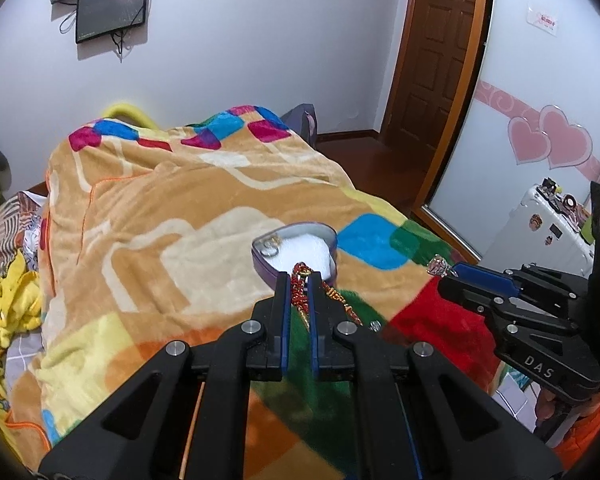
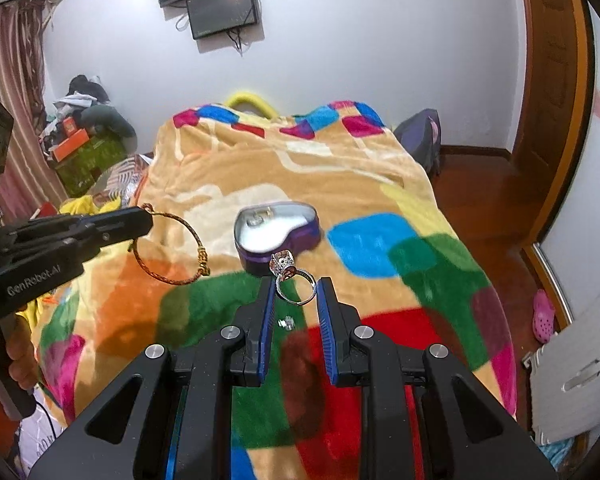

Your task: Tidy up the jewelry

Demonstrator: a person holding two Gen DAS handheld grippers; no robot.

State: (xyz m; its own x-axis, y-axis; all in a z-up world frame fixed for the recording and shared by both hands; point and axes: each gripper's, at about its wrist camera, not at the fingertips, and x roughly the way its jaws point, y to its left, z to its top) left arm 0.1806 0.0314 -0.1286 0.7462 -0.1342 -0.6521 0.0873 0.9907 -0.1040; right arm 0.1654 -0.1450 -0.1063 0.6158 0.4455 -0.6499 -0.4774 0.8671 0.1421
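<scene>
In the left wrist view, at the far left edge, we see yellow clothing (image 1: 4,308) crumpled beside the bed. The patchwork blanket (image 1: 148,216) in tan, cream, blue, green and red fills the middle of the frame. High at the upper left, two dark screens (image 1: 112,4) hang on the white wall. Just right of centre, the heart-shaped purple box (image 1: 296,248) sits open on the blanket, white lining showing and a small ring (image 1: 271,249) lying in its upper left corner. At bottom centre our left gripper (image 1: 299,280) has its jaws drawn narrow, pinching the red and gold braided bracelet (image 1: 300,292), which hangs between the blue pads in front of the box. To the right, our right gripper (image 1: 446,270) reaches in from the frame's right edge, with a jewelled ring (image 1: 437,267) at its tip. Behind it stand a wooden door (image 1: 440,52) and a white suitcase (image 1: 548,228).

In the right wrist view, the left gripper (image 2: 146,216) enters from the left edge, and the bracelet (image 2: 168,248) dangles from its tip as an open loop above the blanket (image 2: 360,184). A hand (image 2: 20,364) grips its handle at lower left. The box (image 2: 280,236) lies at centre. Just below it, the right gripper (image 2: 296,286) holds the jewelled ring (image 2: 294,280) between its fingers, band across the narrow gap, stone uppermost. A small silver piece (image 2: 287,323) lies on the blanket beneath. At far right, a pink shoe (image 2: 543,316) sits on the wooden floor.
</scene>
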